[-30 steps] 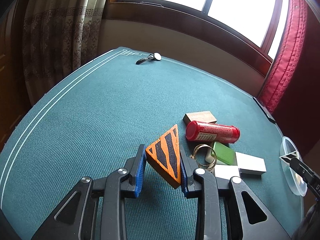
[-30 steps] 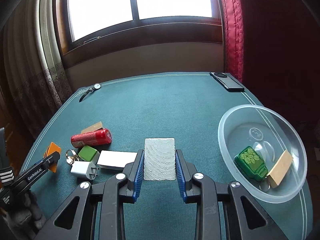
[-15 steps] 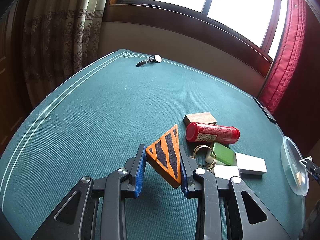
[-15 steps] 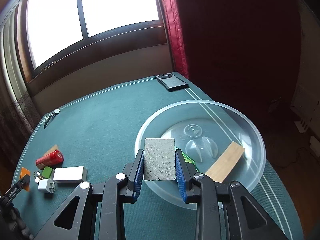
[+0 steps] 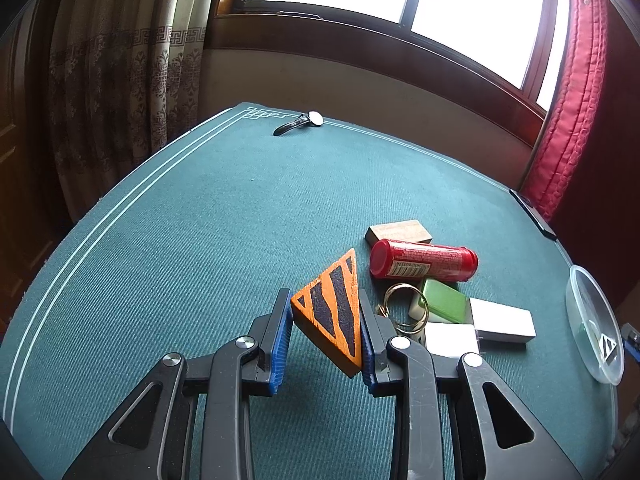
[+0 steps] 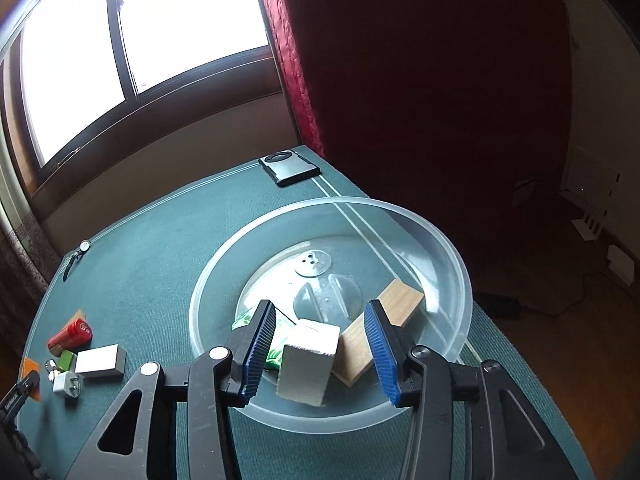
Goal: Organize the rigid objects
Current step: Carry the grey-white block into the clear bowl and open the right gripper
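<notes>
My left gripper (image 5: 322, 334) is shut on an orange triangular block with black stripes (image 5: 332, 312), held above the green table. My right gripper (image 6: 320, 342) hangs over the clear plastic bowl (image 6: 452, 252) and its jaws are opening. A grey stone-like block (image 6: 306, 360) lies free between them, tilted, touching neither pad. In the bowl also lie a wooden plank (image 6: 380, 328) and a green object (image 6: 276, 340), partly hidden by the left finger.
On the table lie a red can (image 5: 424, 264), a wooden block (image 5: 400, 230), a key ring (image 5: 404, 306), a green block (image 5: 444, 304), a white box (image 5: 502, 322) and a white plug (image 5: 452, 338). A wristwatch (image 5: 300, 122) and a phone (image 6: 288, 166) rest near the far edge.
The right gripper moved to the right, over the bowl, then spread its jaws and let go of the grey block. The left gripper kept still with the orange block.
</notes>
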Available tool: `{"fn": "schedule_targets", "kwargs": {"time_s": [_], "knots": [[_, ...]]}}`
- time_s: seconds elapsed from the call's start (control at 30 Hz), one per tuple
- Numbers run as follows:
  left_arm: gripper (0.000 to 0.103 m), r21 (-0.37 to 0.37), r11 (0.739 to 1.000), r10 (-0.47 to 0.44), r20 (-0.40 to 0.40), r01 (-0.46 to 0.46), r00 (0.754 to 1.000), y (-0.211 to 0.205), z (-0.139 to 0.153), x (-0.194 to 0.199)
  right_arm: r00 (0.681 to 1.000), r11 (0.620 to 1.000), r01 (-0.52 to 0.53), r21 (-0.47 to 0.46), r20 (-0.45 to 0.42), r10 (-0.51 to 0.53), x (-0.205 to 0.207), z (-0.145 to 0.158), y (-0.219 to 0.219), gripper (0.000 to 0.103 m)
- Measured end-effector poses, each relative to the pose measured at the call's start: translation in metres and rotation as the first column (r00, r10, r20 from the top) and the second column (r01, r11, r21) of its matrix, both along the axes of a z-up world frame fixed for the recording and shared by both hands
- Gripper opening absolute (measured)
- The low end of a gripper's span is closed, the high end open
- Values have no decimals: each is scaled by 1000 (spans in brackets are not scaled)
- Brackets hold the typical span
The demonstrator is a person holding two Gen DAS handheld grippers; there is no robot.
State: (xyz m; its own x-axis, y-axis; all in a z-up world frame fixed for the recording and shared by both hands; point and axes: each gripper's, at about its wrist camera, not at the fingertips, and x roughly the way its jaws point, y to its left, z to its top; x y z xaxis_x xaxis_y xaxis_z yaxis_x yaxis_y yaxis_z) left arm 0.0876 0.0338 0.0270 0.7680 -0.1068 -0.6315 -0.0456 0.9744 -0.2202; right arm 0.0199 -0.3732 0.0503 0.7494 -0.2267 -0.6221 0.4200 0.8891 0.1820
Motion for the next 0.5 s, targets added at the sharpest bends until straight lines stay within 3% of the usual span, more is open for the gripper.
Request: {"fn": "schedule_targets", "kwargs": {"time_s": [0.27,0.5], "knots": [[31,21,999,-42,-8,42,999,-20,6,-10,1000,999,31,16,-4,-31,-23,-8,-19,60],[31,28,994,-107,-1,107,994,-51,17,-17,999,999,-40,32,35,39,-28,-1,-14,74]]}}
